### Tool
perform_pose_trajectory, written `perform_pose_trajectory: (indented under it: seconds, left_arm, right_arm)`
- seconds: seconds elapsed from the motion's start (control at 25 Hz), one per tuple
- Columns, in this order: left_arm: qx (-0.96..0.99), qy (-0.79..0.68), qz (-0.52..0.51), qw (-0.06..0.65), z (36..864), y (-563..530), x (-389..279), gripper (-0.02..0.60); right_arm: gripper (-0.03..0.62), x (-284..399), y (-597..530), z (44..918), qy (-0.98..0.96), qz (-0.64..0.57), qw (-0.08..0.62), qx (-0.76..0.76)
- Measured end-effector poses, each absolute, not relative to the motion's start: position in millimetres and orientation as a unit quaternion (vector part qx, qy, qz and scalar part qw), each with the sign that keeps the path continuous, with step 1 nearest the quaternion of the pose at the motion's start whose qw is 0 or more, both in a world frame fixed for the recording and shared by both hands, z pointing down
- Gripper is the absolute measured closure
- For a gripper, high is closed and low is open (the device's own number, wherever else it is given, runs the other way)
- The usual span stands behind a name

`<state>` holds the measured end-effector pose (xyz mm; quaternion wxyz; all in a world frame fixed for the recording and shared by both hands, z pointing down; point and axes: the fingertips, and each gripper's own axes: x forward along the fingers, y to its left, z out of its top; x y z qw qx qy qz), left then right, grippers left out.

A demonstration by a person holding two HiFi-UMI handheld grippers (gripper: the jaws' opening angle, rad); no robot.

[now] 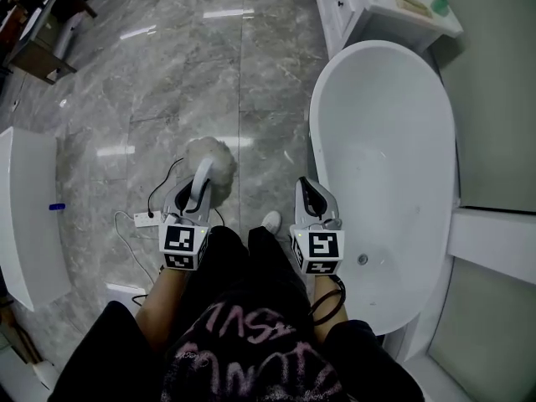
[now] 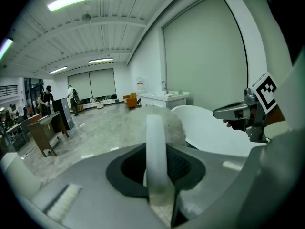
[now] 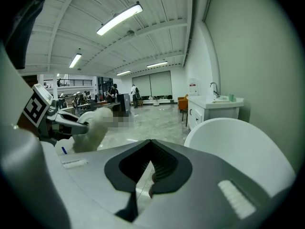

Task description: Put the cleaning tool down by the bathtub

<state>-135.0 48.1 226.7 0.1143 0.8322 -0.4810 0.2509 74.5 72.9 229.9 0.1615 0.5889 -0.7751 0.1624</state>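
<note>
- The bathtub (image 1: 381, 166), a white oval one, is standing on the right side of the room, and its basin is showing only bare white walls and a small drain (image 1: 362, 259) near the person's end.
- The left gripper (image 1: 196, 189) is clamping its jaws tight on the white handle of the cleaning tool (image 1: 207, 164). The tool's fluffy pale head is pointing away from the person and hanging above the floor (image 1: 193, 74), left of the tub and apart from its rim.
- In the left gripper view, the handle (image 2: 156, 151) is running straight up between the jaws, with the fluffy head (image 2: 164, 120) just beyond them.
- The right gripper (image 1: 308, 189) is hovering just beside the tub's rim. Its jaws are resting together and gripping nothing.
- The floor is showing as glossy grey marble tile that is reflecting the ceiling lights, with a thin dark cable (image 1: 159, 198) trailing across it near the left gripper.
- A white vanity cabinet (image 1: 368, 7) is standing past the far end of the tub.
- A curved white fixture (image 1: 29, 216) is sitting at the left edge.
- The gripper views are looking out over a long, open hall, with people standing far off.
</note>
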Motion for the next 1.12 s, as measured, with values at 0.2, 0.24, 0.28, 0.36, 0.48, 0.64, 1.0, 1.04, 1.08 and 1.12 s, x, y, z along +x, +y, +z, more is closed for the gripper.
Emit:
perform_pose_trajectory:
  seconds: [0.2,0.24,0.28,0.36,0.48,0.64,1.0,1.04,1.08,1.12]
  left_arm:
    - [0.838,-0.466,0.26,0.113,235,34,-124,0.502]
    - [0.839,-0.463,0.263,0.114,236,32,-122,0.502]
    - [0.84,-0.459,0.265,0.116,238,29,-120,0.502]
    - [0.842,-0.452,0.269,0.12,245,23,-113,0.502]
    - [0.845,-0.438,0.278,0.127,258,12,-103,0.502]
    - [0.849,-0.42,0.289,0.138,277,-3,-98,0.502]
    - [0.85,-0.389,0.31,0.173,340,-49,-103,0.502]
    - [0.849,-0.385,0.315,0.177,351,-53,-103,0.502]
    - [0.848,-0.381,0.32,0.181,361,-57,-103,0.502]
    - [0.849,-0.377,0.323,0.182,371,-62,-102,0.502]
  right_arm:
    - [0.58,84,67,235,-0.768,0.174,0.157,0.596]
    - [0.58,85,67,237,-0.766,0.177,0.157,0.598]
    - [0.58,87,66,239,-0.763,0.18,0.158,0.6]
    - [0.58,92,61,243,-0.76,0.183,0.158,0.603]
    - [0.58,97,52,253,-0.753,0.193,0.159,0.608]
    - [0.582,95,43,269,-0.741,0.213,0.161,0.616]
    - [0.58,78,14,319,-0.711,0.253,0.176,0.632]
    - [0.58,77,10,328,-0.707,0.258,0.176,0.634]
    - [0.58,76,7,336,-0.703,0.263,0.177,0.636]
    - [0.58,75,3,346,-0.7,0.267,0.18,0.637]
